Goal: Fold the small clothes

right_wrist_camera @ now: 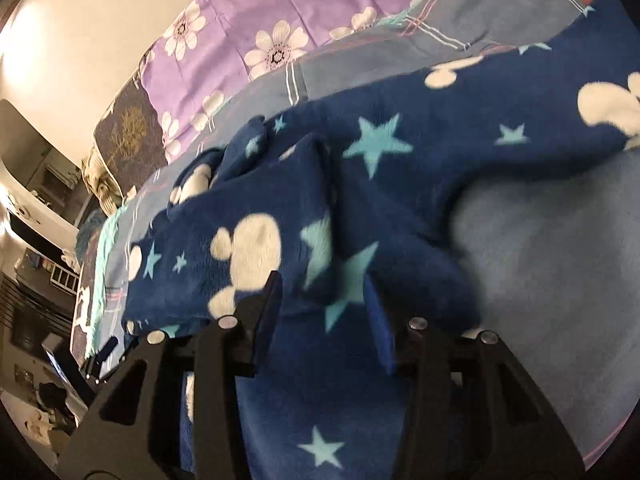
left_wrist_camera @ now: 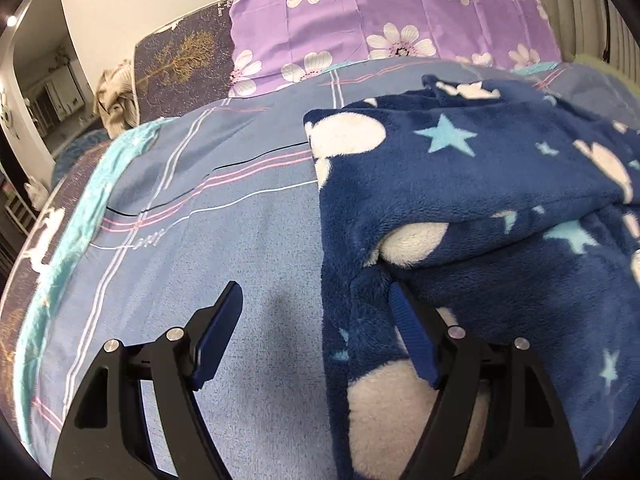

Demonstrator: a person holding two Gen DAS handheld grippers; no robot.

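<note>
Left gripper (left_wrist_camera: 316,320) nearest, jaws wide apart, gripping nothing; left finger over bare blue bedsheet (left_wrist_camera: 248,208), right finger lying on the edge of the navy fleece garment (left_wrist_camera: 460,184). Right gripper (right_wrist_camera: 324,300) partly open, fleece under and between the fingers, pads not pressing on it. Garment spread on the bed, star and white blob print, one part folded over. Purple flowered cover (left_wrist_camera: 360,20) beyond. No legible writing.

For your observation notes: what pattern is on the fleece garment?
Navy fleece garment with pale-blue stars and white mouse-head shapes; the right wrist view shows it best.
</note>
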